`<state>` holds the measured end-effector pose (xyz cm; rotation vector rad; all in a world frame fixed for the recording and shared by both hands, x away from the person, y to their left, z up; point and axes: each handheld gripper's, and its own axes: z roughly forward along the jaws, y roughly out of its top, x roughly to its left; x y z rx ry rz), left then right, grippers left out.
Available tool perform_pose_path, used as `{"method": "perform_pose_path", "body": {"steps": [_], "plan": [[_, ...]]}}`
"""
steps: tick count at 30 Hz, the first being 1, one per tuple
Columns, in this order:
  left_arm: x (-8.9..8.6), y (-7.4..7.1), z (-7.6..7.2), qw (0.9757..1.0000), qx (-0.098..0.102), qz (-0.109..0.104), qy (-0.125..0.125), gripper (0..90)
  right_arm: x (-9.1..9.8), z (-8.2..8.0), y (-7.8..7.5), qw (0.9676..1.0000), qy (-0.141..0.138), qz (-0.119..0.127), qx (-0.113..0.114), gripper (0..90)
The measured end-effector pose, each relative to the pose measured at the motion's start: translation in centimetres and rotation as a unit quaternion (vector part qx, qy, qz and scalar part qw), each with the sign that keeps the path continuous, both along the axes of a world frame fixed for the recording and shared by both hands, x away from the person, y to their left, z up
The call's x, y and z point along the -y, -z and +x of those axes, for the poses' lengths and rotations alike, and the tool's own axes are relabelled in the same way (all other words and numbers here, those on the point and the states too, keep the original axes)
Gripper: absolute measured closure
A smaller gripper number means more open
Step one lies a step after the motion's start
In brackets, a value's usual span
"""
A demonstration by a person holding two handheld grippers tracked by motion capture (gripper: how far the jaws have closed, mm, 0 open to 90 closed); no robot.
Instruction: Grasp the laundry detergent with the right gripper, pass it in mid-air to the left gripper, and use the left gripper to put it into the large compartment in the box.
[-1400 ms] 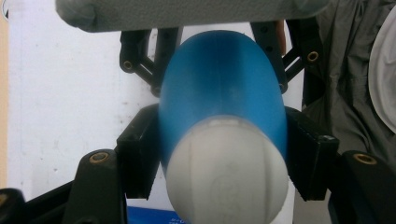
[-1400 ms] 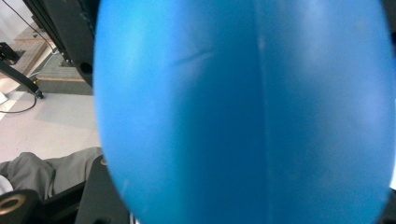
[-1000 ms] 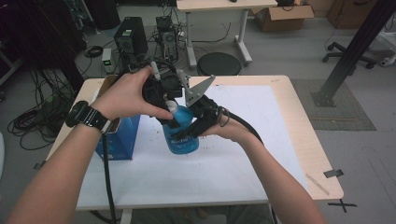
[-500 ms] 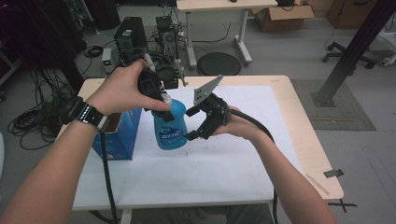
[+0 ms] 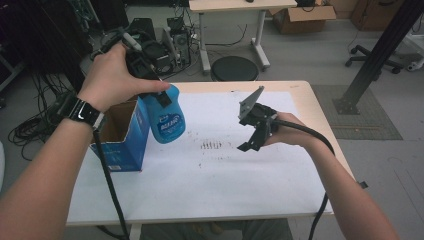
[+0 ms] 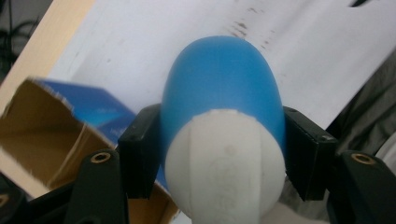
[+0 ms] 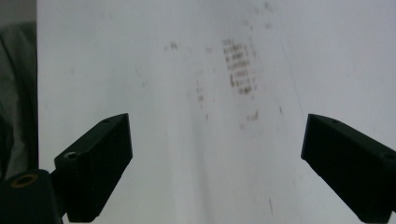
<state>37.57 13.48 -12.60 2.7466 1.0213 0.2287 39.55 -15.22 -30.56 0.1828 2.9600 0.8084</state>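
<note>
Bottle (image 5: 166, 117): blue, white-capped, lifted off the table and hanging tilted at about 10 o'clock from the middle of the white sheet (image 5: 210, 180), just beside the open mouth of the box (image 5: 119, 135).
Left gripper (image 5: 159, 96): clamped on the bottle near its cap end — in the left gripper view both black jaws press the blue shoulders on either side of the white cap (image 6: 224, 163).
Right gripper (image 5: 254, 139): jaws wide apart and have just been opening, nothing between them; it hovers over the sheet at about 3 o'clock, well apart from the bottle. In the right gripper view the two pads (image 7: 95, 163) frame bare, smudged paper.
Box: blue outside, brown card inside, top flaps open, standing at the sheet's 9 o'clock edge; seen below the bottle in the left gripper view (image 6: 56, 126).
Likely step: carrying the bottle toward the box with one gripper alone — a judgement from how it hangs by the opening.
Risk, slip: the grip sits on a smooth, rounded shoulder, so the bottle's weight could swing or slide it out of the jaws.
Risk, snag: a tilted bottle may catch the box rim or a flap and tip the light box.
Risk, cable: the left cable (image 5: 107, 175) trails past the box and could drag it.
</note>
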Motion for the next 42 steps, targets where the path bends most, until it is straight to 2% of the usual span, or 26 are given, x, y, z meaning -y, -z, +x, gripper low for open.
{"method": "perform_pose_path", "body": {"steps": [1,2,3,5,6,9,12,14,20,23,25,26,28,30,32,34,38,42], "plan": [[-0.3,-0.1,0.1,0.9999,0.000,-0.002,-0.015,37.9,0.7,-0.1,0.1,0.9999,0.004,-0.016,-0.002,8.6],[-0.8,-0.5,0.3,0.9992,0.000,-0.005,-0.040,38.0,1.2,-0.1,0.2,0.9997,0.006,-0.024,-0.001,8.6],[-1.1,-0.6,0.4,0.9987,-0.002,-0.005,-0.051,37.9,2.0,-0.2,0.4,0.9990,0.011,-0.043,-0.001,8.6],[-1.7,-1.0,0.5,0.9968,-0.002,-0.009,-0.080,38.0,3.0,-0.2,0.6,0.9978,0.018,-0.064,0.000,8.6],[-2.2,-1.4,0.6,0.9951,-0.002,-0.009,-0.099,38.0,3.4,-0.3,0.6,0.9972,0.020,-0.072,0.002,8.8],[-3.5,-2.2,0.8,0.9884,-0.001,-0.017,-0.151,38.0,5.1,-0.4,0.9,0.9951,0.032,-0.093,-0.001,9.3],[-4.9,-3.1,1.0,0.9799,0.003,-0.019,-0.199,38.0,6.5,-0.5,0.9,0.9942,0.046,-0.098,0.000,9.4],[-5.9,-3.6,1.2,0.9730,0.008,-0.023,-0.230,38.0,7.3,-0.6,0.9,0.9936,0.053,-0.100,0.000,9.9],[-8.3,-4.2,1.6,0.9595,0.018,-0.027,-0.280,38.0,9.1,-0.6,0.7,0.9919,0.070,-0.106,0.003,10.5],[-9.3,-4.1,1.8,0.9516,0.019,-0.032,-0.305,38.0,9.7,-0.6,0.5,0.9915,0.077,-0.105,0.004,10.6],[-9.9,-4.1,2.0,0.9477,0.021,-0.031,-0.317,38.0,10.0,-0.6,0.6,0.9911,0.080,-0.107,0.004,10.6],[-10.1,-4.0,2.0,0.9443,0.025,-0.033,-0.327,38.0,10.1,-0.6,0.6,0.9911,0.081,-0.106,0.005,10.6],[-10.6,-3.8,2.2,0.9407,0.025,-0.029,-0.337,38.0,10.2,-0.6,0.7,0.9908,0.083,-0.107,0.004,10.8],[-11.0,-3.6,2.3,0.9381,0.026,-0.025,-0.345,38.0,10.3,-0.6,0.8,0.9905,0.082,-0.110,0.004,10.8],[-11.4,-3.2,2.4,0.9366,0.025,-0.024,-0.349,38.0,10.4,-0.6,0.9,0.9900,0.083,-0.114,0.006,10.8],[-11.8,-2.8,2.4,0.9336,0.024,-0.023,-0.357,38.0,10.6,-0.6,0.9,0.9900,0.084,-0.113,0.006,10.8],[-12.6,-1.8,2.5,0.9293,0.021,-0.022,-0.368,38.1,10.9,-0.6,0.9,0.9899,0.088,-0.111,0.006,10.8],[-13.1,-0.7,2.7,0.9278,0.016,-0.021,-0.372,38.0,11.0,-0.6,1.1,0.9895,0.089,-0.114,0.004,10.9]]}}
